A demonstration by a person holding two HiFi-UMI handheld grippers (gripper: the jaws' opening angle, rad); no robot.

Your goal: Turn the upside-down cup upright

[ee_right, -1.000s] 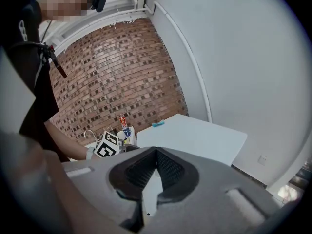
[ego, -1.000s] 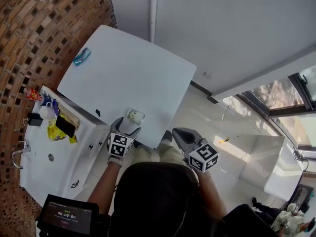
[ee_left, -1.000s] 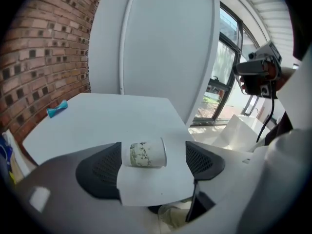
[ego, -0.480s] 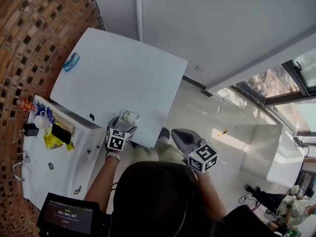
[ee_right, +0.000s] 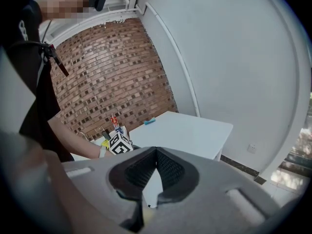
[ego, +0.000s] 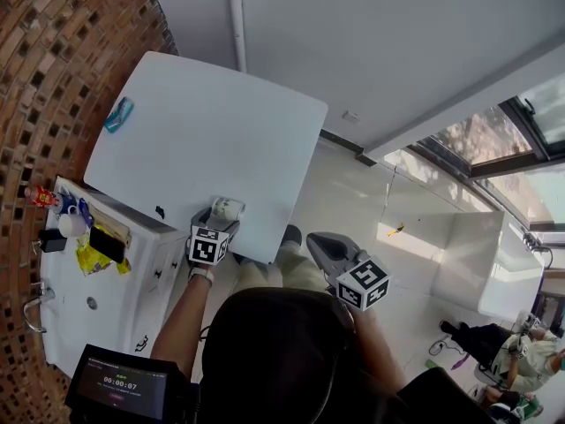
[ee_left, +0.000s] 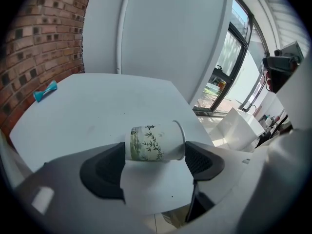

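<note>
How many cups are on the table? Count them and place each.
1. The cup lies on its side near the table's front edge, between the left gripper's jaws, which have just been closing on its ends. No other shows.

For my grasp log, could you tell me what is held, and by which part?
The left gripper, its jaws just closing, holds the tipped paper cup by base and rim; the right gripper holds nothing.
</note>
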